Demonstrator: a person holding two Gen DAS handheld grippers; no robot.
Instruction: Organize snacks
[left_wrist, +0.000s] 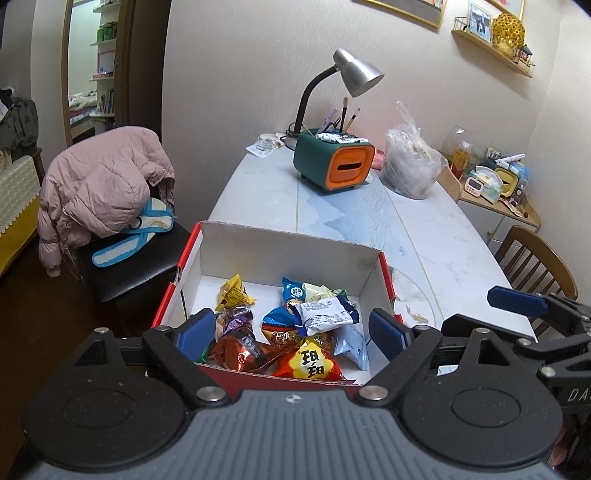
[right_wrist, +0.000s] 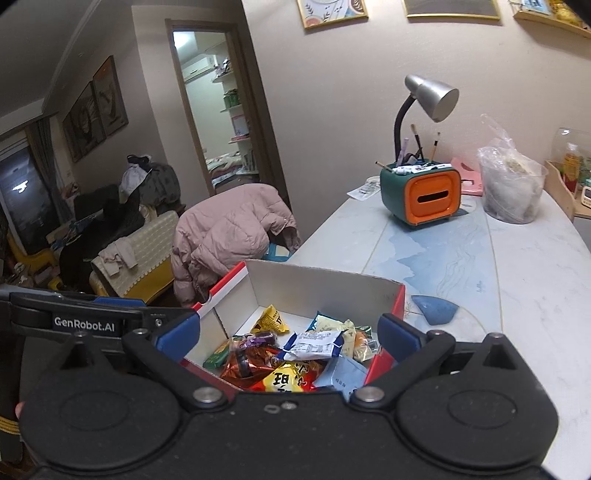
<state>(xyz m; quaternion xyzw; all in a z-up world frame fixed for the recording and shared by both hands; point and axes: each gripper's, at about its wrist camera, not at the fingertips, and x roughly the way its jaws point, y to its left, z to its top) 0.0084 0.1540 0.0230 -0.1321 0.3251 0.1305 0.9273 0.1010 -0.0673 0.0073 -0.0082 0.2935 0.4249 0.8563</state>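
Observation:
A red and white cardboard box (left_wrist: 288, 251) (right_wrist: 325, 286) stands on the table's near end and holds several wrapped snacks: a yellow packet (left_wrist: 232, 291) (right_wrist: 271, 321), a white and blue packet (left_wrist: 325, 314) (right_wrist: 314, 345), a red and yellow packet (left_wrist: 308, 363) (right_wrist: 286, 380) and a brown foil one (left_wrist: 240, 350). My left gripper (left_wrist: 291, 332) is open and empty, its blue pads over the box's near edge. My right gripper (right_wrist: 288, 338) is open and empty above the same edge. The right gripper's blue finger (left_wrist: 517, 301) shows at the right of the left wrist view.
On the marble table (left_wrist: 424, 229) (right_wrist: 535, 280) stand a green and orange tissue box (left_wrist: 332, 162) (right_wrist: 421, 195), a desk lamp (left_wrist: 354, 72) (right_wrist: 428, 96) and a clear plastic bag (left_wrist: 410, 162) (right_wrist: 511, 184). A chair with a pink jacket (left_wrist: 103, 184) (right_wrist: 229, 229) is to the left. A wooden chair (left_wrist: 535, 258) is to the right.

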